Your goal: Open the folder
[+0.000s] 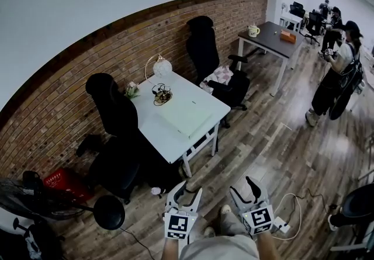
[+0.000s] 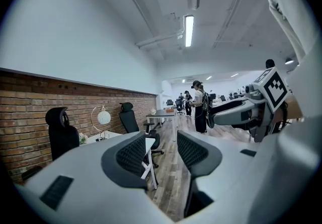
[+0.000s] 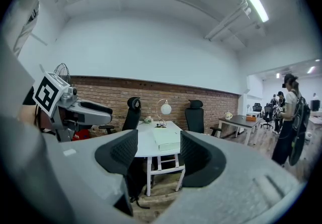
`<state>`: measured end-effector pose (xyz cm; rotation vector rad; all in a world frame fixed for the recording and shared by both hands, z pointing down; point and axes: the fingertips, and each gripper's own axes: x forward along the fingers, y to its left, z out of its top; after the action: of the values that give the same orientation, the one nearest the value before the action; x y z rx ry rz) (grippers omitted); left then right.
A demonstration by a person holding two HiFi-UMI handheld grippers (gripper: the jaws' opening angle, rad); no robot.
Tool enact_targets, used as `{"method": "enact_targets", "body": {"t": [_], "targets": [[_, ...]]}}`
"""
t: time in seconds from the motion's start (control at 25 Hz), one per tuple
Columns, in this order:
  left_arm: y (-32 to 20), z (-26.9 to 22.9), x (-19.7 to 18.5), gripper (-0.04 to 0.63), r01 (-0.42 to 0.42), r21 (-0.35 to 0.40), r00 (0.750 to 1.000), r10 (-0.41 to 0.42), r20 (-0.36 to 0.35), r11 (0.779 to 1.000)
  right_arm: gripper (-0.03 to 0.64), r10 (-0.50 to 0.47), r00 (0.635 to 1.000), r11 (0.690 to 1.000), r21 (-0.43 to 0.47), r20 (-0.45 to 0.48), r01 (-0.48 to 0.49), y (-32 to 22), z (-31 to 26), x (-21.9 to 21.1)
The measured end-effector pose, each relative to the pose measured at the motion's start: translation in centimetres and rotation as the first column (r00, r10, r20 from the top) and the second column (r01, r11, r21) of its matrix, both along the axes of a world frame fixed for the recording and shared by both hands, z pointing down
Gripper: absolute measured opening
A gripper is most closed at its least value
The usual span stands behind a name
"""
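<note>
Lying on table [image 1: 153, 131], folder [image 1: 186, 116]; left hand-held gripper [image 1: 185, 189], right hand-held gripper [image 1: 245, 187] gaping.

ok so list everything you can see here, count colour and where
white rectangular table: 1, white, against the brick wall
pale green flat folder: 1, pale green, lying on the white table
globe lamp on a gold hoop: 1, white and gold, wall side of that table
small flower bunch: 1, pale, beside the lamp
black high-backed office chairs: 2, black, one at each end of the white table
red plastic basket: 1, red, floor by the wall
dark grey table: 1, further along the wall
cream mug: 1, on the dark table
orange box: 1, on the dark table
standing person: 1, dark clothes, right
white power strip: 1, floor
left gripper: open, empty
right gripper: open, empty
</note>
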<state>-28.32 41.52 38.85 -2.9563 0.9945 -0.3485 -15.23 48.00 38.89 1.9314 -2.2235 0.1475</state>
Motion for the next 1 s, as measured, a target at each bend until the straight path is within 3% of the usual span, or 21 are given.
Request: {"method": "enact_targets", "body": {"t": [1.0], "targets": [[-8.8, 0.6, 5.7, 0.195, 0.013, 0.021, 1.0, -0.013, 0.001, 1.0, 0.264, 0.003, 1.0, 1.0, -0.008, 0.003, -0.003, -9.1, 1.2, 6.2]]}}
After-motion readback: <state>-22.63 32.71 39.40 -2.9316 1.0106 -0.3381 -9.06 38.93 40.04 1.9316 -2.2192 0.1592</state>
